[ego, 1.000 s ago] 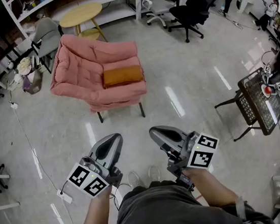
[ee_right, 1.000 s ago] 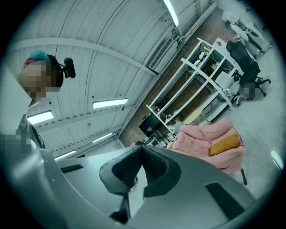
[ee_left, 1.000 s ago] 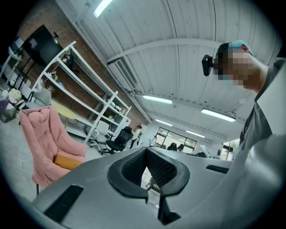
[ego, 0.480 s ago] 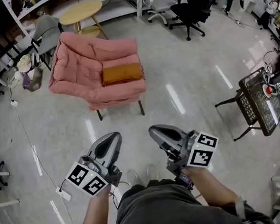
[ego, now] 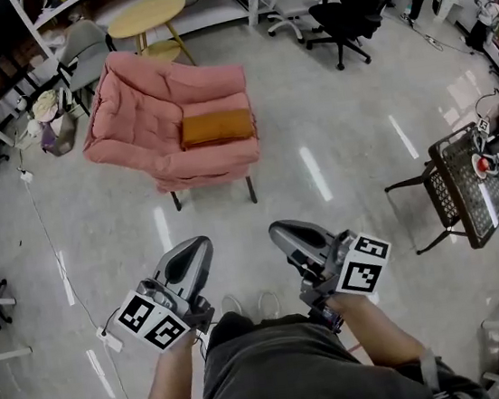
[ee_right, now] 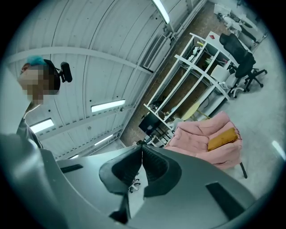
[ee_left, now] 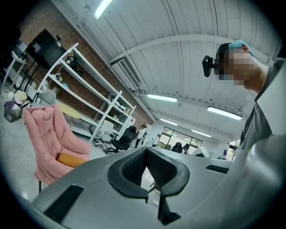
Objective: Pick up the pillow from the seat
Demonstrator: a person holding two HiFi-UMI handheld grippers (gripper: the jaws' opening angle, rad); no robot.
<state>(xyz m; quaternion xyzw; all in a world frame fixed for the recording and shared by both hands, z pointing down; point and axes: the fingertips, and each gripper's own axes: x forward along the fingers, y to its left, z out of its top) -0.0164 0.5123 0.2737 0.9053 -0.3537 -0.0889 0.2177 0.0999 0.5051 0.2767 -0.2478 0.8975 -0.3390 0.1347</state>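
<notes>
The step in hand looks like the approach, with everything measured from the pink armchair. The orange pillow lies flat on its seat, lengthwise between the two padded sides. The left gripper and the right gripper are held level close to the person's body, and a stretch of bare floor separates them from the chair's legs. Each gripper's own view shows its jaws closed together with nothing between them. To do the step well, I would walk up to the armchair's nearer side and part the jaws before reaching the cushion, not on top of it. I would then come in low over that padded side. The pillow looks soft, so a deep bite on an edge or corner should hold better than a pinch of fabric. Lifting straight up should clear the padding. The pillow sits well apart from both grippers, ahead of them and roughly in line with the gap between the two.
</notes>
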